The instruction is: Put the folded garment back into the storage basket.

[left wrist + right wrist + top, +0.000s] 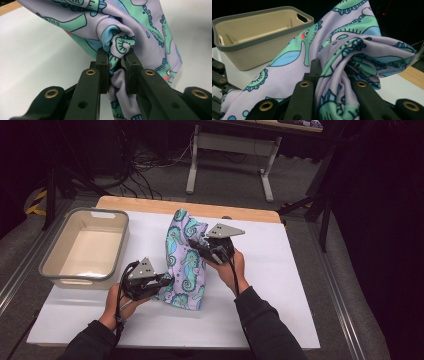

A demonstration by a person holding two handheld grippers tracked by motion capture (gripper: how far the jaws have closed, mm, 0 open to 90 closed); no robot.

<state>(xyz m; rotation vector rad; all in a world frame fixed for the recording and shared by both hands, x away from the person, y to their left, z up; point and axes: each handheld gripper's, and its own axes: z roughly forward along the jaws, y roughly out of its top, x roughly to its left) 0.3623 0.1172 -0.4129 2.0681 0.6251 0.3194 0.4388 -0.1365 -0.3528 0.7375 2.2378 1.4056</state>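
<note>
While both grippers are clamping it, the cloth [185,265] is hanging between them above the white table cover [280,290], near the middle of the table. It is a soft lilac fabric, printed with green and blue seahorses that have dark outlines and small pink cheeks. In the high view it is standing up like a crumpled tent, with its lower edge touching or almost touching the cover; I cannot tell which.

The left gripper [162,282] is holding a bunched fold at the near, lower part of the cloth. In the left gripper view its jaws are standing narrow and the fabric [117,50] is squeezed into a small knot between the pads. The right gripper [197,244] is gripping the cloth higher up, at its far side. In the right gripper view the fabric [342,62] is spilling over the jaws, so the right pad is mostly covered and the contact itself is hard to see.

A beige basket [117,245] with a grey rim is sitting at the left of the table, just beside the cloth. Its near bottom corner is cut off by the left hand [117,307] area only slightly. The room behind the table is dark, and the things there are hard to make out.
</note>
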